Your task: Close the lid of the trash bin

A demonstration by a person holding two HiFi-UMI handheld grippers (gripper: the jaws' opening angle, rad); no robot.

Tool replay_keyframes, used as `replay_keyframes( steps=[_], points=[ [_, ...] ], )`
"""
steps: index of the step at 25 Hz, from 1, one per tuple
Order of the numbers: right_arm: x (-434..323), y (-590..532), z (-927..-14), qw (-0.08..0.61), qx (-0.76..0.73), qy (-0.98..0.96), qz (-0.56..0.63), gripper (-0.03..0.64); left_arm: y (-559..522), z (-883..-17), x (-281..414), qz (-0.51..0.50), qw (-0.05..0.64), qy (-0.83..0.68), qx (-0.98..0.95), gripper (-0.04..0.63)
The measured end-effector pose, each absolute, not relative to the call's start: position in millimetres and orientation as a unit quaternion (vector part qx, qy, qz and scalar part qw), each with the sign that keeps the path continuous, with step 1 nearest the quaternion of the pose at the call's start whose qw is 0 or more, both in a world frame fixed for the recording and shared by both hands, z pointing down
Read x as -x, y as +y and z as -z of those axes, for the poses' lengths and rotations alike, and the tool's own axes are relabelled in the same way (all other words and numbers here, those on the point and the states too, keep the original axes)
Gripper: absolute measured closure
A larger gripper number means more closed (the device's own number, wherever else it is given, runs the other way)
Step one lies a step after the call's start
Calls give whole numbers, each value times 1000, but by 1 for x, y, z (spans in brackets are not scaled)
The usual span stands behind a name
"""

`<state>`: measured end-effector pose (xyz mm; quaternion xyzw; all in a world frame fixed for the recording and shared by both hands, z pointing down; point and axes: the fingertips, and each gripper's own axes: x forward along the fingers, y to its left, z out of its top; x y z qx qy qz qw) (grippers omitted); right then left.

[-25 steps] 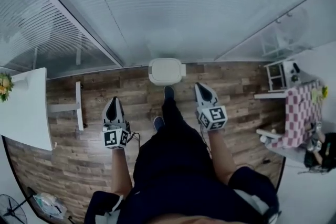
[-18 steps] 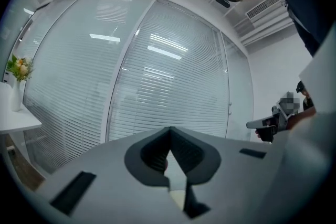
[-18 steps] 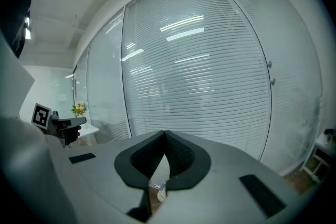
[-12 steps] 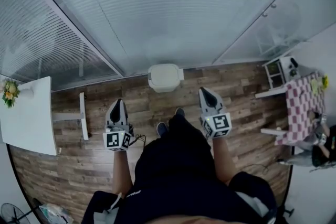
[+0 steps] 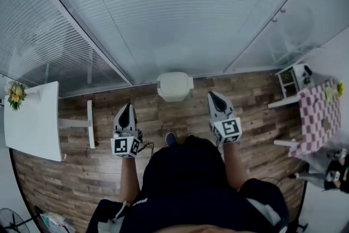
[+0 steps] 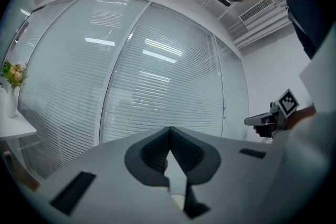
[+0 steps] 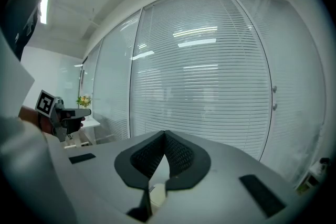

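A white trash bin (image 5: 174, 86) stands on the wooden floor against the blinds, its lid lying flat and closed. My left gripper (image 5: 127, 108) hovers to the bin's lower left, apart from it, jaws together with nothing between them. My right gripper (image 5: 212, 95) hovers to the bin's right, also apart from it and shut with nothing held. In the left gripper view the shut left gripper (image 6: 169, 129) faces the blinds, and the right gripper (image 6: 249, 121) shows at the right edge. In the right gripper view the shut right gripper (image 7: 165, 134) also faces the blinds, with the left gripper (image 7: 86, 112) at the left.
A white table (image 5: 32, 123) with a vase of flowers (image 5: 14, 94) stands at the left. A checked pink cloth (image 5: 317, 117) and a small appliance (image 5: 292, 79) are at the right. Glass walls with blinds (image 5: 163, 19) run behind the bin. The person's shoe (image 5: 170, 139) stands before the bin.
Both grippers have risen and drawn back from the bin, which now looks smaller and farther. The person's legs have stepped back. The lid stays closed.
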<state>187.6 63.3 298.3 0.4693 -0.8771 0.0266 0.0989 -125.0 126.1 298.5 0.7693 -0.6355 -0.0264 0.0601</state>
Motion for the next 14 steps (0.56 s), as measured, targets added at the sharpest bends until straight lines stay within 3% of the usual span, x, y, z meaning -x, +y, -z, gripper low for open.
replay_keyframes(
  steps=[14],
  points=[
    [-201,63,-298,93,-475,-874,-35,614,131,-305,105,25,70,-619,-782,589]
  ],
)
